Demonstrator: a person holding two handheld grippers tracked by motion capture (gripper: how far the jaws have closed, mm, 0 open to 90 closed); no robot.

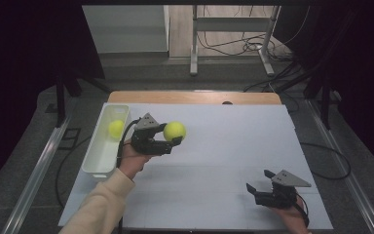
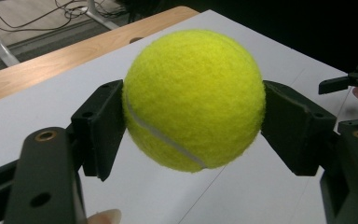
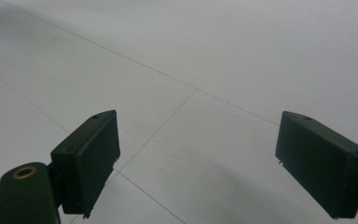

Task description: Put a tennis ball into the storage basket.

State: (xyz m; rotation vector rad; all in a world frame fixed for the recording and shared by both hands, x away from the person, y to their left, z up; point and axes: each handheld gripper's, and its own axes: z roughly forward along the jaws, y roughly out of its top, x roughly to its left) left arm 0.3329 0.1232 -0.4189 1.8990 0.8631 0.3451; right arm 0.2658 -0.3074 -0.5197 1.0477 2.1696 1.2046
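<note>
A yellow tennis ball (image 1: pixel 175 130) hangs above the white table surface, clamped between the black jaws of my left gripper (image 1: pixel 174 135). In the left gripper view the ball (image 2: pixel 194 99) bulges between both pads, pressed from each side. A second yellow tennis ball (image 1: pixel 116 128) lies in the white bin (image 1: pixel 96 155) at the table's left edge, just left of that gripper. My right gripper (image 1: pixel 258 182) rests low at the near right of the table, jaws apart with nothing between them. The right gripper view shows its two pads (image 3: pixel 93 156) wide over bare white sheet.
The white sheet (image 1: pixel 224 146) covers most of the wooden table (image 1: pixel 190 96). Behind the table stand a metal frame (image 1: pixel 231 29) and loose cables on the floor. In the left gripper view the other gripper (image 2: pixel 354 84) shows at the right edge.
</note>
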